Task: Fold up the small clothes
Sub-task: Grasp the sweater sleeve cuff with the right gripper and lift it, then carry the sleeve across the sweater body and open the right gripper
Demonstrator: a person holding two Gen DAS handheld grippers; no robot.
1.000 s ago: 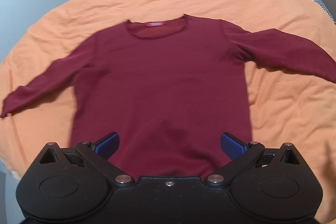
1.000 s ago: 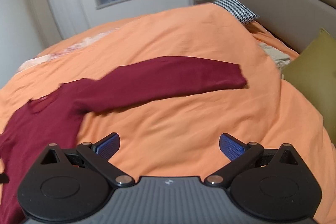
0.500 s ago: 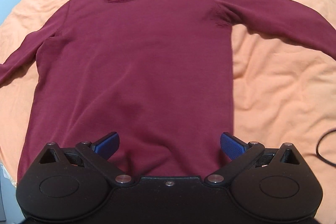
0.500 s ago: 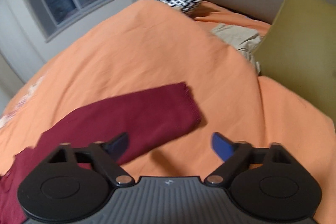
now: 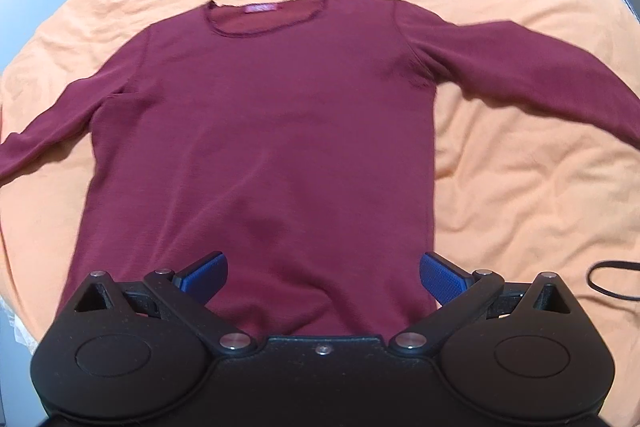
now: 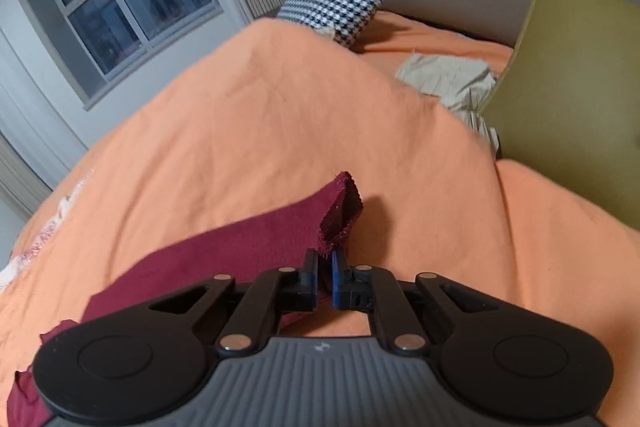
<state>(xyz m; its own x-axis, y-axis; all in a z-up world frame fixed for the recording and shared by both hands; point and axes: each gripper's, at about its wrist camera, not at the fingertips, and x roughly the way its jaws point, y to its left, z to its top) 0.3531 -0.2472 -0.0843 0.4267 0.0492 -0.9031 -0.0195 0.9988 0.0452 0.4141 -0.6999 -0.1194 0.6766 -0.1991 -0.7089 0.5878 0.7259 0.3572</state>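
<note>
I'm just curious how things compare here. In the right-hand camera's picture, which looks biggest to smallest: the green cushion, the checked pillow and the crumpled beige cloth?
As they appear in that view:
1. green cushion, clearly largest
2. checked pillow and beige cloth, about alike; the pillow lies farther back, so I would not rank them.

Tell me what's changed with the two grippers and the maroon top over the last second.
The right gripper moved to the sleeve cuff, closed on it and lifted its edge. The left gripper stayed open over the hem of the maroon top, which still lies flat on the orange bedspread.
</note>
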